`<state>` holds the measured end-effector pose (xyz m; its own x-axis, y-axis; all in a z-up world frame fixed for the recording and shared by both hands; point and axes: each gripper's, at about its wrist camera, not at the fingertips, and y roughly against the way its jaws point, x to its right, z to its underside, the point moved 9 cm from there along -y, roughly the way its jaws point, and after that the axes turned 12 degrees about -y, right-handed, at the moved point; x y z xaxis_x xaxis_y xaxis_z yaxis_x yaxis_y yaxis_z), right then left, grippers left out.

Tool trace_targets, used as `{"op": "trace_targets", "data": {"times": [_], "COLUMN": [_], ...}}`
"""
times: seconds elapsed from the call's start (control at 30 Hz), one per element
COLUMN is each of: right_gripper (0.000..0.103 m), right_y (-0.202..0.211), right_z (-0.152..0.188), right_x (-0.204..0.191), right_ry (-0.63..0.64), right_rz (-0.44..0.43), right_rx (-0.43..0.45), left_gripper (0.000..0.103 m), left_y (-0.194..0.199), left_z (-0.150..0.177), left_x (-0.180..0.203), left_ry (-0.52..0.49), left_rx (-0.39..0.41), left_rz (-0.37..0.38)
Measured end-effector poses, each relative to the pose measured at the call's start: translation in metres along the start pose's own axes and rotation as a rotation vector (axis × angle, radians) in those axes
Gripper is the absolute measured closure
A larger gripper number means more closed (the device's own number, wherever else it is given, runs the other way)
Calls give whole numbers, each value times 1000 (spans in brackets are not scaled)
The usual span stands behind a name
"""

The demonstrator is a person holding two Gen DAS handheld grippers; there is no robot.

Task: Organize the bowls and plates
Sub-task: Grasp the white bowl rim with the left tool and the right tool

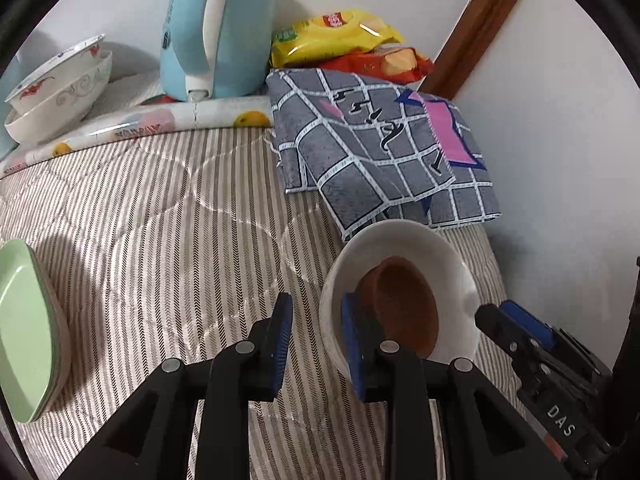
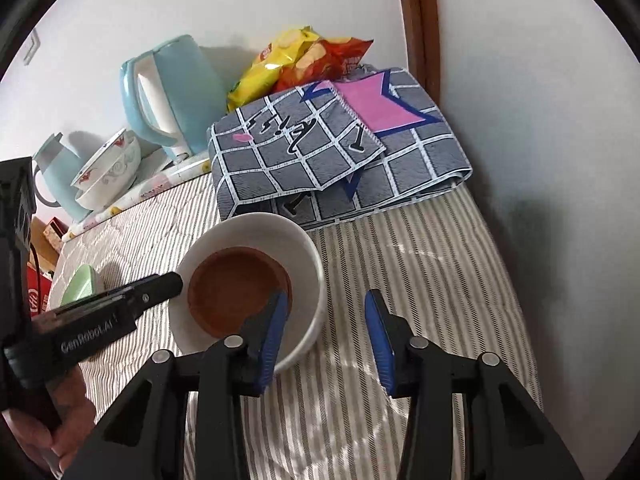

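around: a folded grey checked cloth (image 1: 384,148) lies just behind the white bowl (image 1: 404,248); snack bags (image 1: 340,38), a pale blue kettle (image 1: 218,28) and stacked patterned bowls (image 1: 60,88) stand by the wall.
surface: quilted striped bedding (image 1: 168,216), soft and ridged.
task thing: round glossy white bowl on the bedding, a brown bowl (image 1: 404,304) nested inside; green plates (image 1: 24,328) well apart at left.
left hand-held gripper (image 1: 318,344): narrowly parted around the white bowl's rim, pads not clearly pressing.
right hand-held gripper (image 2: 330,340): moderately parted, one finger over the bowl, holding nothing.

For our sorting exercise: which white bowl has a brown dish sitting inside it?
The plain white bowl between the grippers; the patterned bowls stacked by the kettle hold none.
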<state>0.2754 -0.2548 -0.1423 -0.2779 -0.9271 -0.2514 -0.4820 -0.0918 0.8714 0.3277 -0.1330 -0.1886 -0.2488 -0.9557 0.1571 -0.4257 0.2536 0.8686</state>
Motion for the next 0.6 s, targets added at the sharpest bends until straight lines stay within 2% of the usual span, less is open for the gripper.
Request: {"op": "trace_targets", "data": {"times": [0.17, 0.23, 0.27, 0.6], "right_gripper": [71, 81, 83, 83], "right_y": [-17, -25, -29, -45], "right_z": [-1, 0, 1, 7], "right_x": [-1, 0, -1, 0], "right_ry": [6, 12, 16, 30], "right_rz": [39, 61, 64, 125], "right_rx": [-27, -56, -75, -144], "left_gripper": [79, 79, 79, 79], "left_y": [-14, -18, -19, -33], "left_z": [1, 1, 0, -5], "left_x": [0, 1, 1, 2], "left_ry": [-10, -14, -20, -48], "left_rx": [-34, -45, -47, -78], "left_rz": [-6, -8, -11, -18]}}
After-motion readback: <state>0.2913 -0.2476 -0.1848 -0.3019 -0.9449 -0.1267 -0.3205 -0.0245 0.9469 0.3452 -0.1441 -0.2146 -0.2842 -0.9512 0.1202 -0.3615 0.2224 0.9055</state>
